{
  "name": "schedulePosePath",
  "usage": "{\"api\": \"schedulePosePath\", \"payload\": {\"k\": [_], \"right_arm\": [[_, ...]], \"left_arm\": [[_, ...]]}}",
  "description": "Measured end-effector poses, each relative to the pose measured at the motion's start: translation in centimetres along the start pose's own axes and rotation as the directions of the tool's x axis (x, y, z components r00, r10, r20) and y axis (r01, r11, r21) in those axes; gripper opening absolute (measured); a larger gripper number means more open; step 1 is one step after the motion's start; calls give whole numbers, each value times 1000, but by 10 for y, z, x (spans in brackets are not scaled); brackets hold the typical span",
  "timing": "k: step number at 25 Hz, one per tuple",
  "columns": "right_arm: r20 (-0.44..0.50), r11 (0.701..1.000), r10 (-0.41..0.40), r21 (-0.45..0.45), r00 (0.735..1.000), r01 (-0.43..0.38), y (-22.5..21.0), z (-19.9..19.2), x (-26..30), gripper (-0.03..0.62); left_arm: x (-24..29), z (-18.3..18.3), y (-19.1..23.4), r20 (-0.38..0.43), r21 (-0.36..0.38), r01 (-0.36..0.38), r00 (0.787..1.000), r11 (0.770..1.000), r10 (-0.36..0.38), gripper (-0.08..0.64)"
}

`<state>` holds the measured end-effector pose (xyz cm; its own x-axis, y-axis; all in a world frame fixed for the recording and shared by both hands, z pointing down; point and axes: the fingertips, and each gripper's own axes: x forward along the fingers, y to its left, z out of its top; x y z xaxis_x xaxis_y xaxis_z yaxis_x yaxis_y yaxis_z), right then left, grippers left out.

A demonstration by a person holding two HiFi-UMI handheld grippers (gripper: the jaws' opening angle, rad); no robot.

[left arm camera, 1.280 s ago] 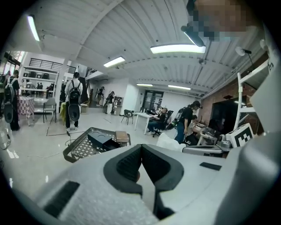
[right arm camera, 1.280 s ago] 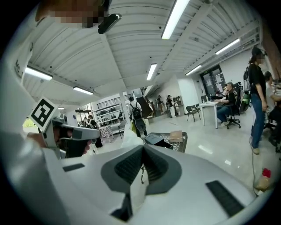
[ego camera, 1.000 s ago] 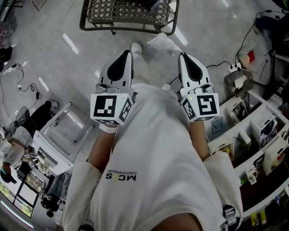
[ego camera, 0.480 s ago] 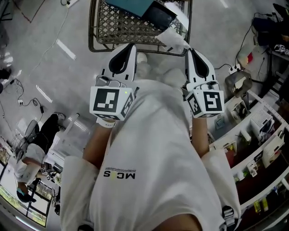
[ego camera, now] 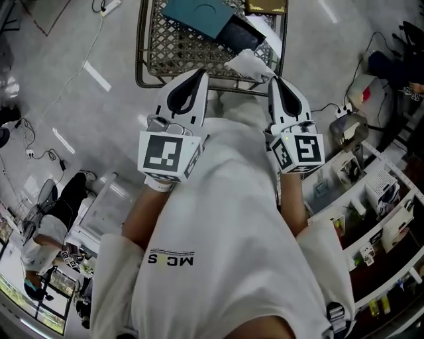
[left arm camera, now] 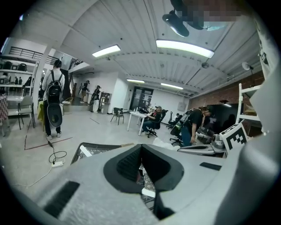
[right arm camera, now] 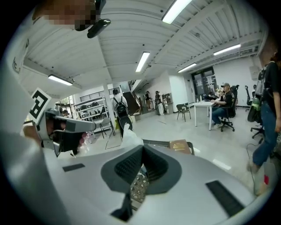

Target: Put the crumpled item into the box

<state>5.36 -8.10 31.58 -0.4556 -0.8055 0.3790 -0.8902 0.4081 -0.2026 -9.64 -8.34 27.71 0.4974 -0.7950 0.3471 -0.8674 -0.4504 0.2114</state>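
Hovering at the near rim of the wire basket, we hold both tools side by side. The left gripper has its jaws pressed together with nothing between them. The right gripper is the same, closed and empty.

The crumpled item, white and papery, sits in the basket's near right corner. It is just beside the right gripper's tip and leans toward a black item. Farther in lies a teal box, and a brown flat pack sits at the far right (we cannot say for certain which one is meant as the box).

So what can go wrong from here?

- **Closed jaws:** if we reach in before opening, the closed tip will probably shove the item rather than take it. So near the rim, it could tip over the edge onto the floor.
- **Light, springy material:** a shallow pinch on a loose fold may slip out on the way to the box.
- **Open mesh:** a low approach could catch a jaw tip in the wire.
- **Cramped corner:** a wide grab risks dragging the black item along.
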Motion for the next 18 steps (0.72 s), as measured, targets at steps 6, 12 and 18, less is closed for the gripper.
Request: {"api": "schedulePosePath", "payload": {"k": [6,12,18], "right_arm": [[-12,1000,-10,-5,1000,10,-3,-3,15,14],[-27,999,-35,7,999,35,-17,-7,33,14],[-43,999,-41,16,998,42,-32,-16,60,15]], "left_arm": [[11,-10,5,-37,-24,9,999,1000,-10,20],[31,-20,6,-79,-27,39,996,999,-41,20],[57,-24,14,-108,-1,51,993,999,-51,20]]}}
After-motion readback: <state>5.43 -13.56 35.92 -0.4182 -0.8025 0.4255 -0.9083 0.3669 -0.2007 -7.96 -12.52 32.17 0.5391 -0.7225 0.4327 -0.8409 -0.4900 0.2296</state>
